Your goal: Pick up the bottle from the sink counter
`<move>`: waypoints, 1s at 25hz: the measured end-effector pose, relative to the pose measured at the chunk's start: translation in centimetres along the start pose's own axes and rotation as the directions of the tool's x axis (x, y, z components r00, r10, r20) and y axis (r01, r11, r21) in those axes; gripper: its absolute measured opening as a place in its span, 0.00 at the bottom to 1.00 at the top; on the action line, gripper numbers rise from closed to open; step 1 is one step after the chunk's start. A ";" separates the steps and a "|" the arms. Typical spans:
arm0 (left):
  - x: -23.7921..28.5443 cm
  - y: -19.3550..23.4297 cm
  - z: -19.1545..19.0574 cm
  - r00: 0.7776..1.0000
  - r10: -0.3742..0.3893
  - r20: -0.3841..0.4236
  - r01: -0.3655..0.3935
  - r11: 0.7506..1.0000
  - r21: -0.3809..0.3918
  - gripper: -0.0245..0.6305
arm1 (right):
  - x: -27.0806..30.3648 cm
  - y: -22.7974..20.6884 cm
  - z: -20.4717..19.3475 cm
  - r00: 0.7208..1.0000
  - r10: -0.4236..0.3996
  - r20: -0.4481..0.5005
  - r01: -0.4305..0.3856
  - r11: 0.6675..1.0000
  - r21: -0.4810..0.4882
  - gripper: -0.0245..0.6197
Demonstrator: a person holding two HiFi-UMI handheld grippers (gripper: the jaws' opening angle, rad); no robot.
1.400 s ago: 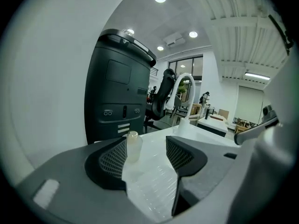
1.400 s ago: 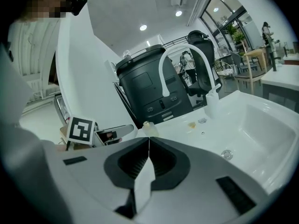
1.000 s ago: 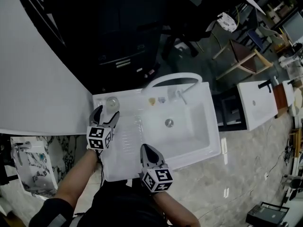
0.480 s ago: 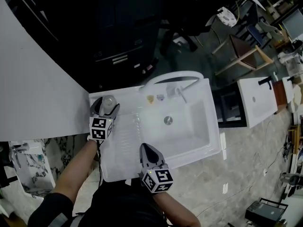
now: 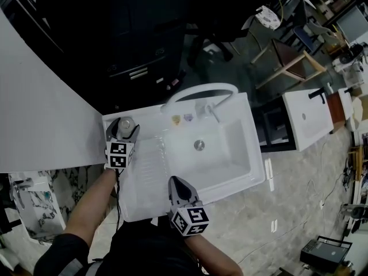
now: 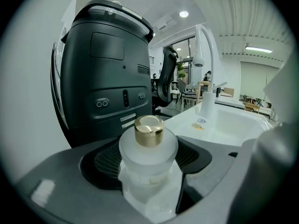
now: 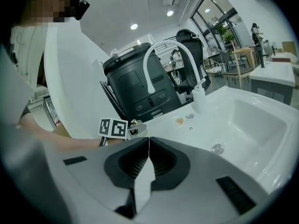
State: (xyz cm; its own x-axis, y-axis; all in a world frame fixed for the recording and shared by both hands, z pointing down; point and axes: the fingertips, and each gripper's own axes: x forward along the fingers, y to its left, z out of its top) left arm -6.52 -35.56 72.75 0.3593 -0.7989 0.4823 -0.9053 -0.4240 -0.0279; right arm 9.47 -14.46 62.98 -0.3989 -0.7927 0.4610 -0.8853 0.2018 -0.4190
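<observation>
A small frosted bottle (image 5: 125, 125) with a gold cap (image 6: 149, 129) stands upright on the back left corner of the white sink counter (image 5: 144, 197). My left gripper (image 5: 123, 130) is open, one jaw on each side of the bottle (image 6: 148, 158), which fills the middle of the left gripper view. I cannot tell whether the pads touch it. My right gripper (image 5: 176, 184) is shut with nothing in it, hovering over the counter's front edge. In the right gripper view its jaws (image 7: 148, 143) meet in a line, and the left gripper's marker cube (image 7: 113, 128) shows beyond them.
The sink basin (image 5: 241, 145) with its drain (image 5: 199, 145) lies to the right of the ribbed drainboard. A white arched faucet (image 5: 201, 88) rises at the back. A large black appliance (image 6: 107, 78) stands just behind the counter, a white wall (image 5: 40, 108) to the left.
My left gripper has moved forward along the counter until its jaws stand round the bottle. The right gripper has stayed where it was, shut.
</observation>
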 end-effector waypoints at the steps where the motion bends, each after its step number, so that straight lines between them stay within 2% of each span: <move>1: 0.0 0.0 0.0 1.000 0.001 0.000 -0.001 1.000 -0.001 0.55 | -0.1 0.0 -0.1 1.000 0.000 -0.001 0.000 1.000 0.001 0.05; 12: -1.1 -0.6 -0.2 1.000 -0.016 -0.014 0.016 1.000 -0.011 0.55 | -1.2 0.0 0.0 1.000 -0.009 0.010 0.009 1.000 0.002 0.05; 19: -3.8 -1.5 1.0 0.999 -0.039 0.016 0.039 0.999 -0.019 0.55 | -1.7 0.9 0.1 1.000 0.009 0.021 -0.009 1.000 -0.009 0.05; 25: -8.0 -2.6 2.1 0.994 -0.085 0.065 0.088 0.995 -0.051 0.55 | -2.4 2.0 -0.5 1.000 0.023 0.017 -0.022 0.999 -0.032 0.05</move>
State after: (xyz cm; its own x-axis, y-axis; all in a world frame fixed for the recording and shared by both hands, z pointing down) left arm -6.54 -28.97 67.13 0.4489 -0.7862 0.4248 -0.8803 -0.4706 0.0594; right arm 8.56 -11.86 61.45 -0.4148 -0.7974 0.4383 -0.8833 0.2374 -0.4042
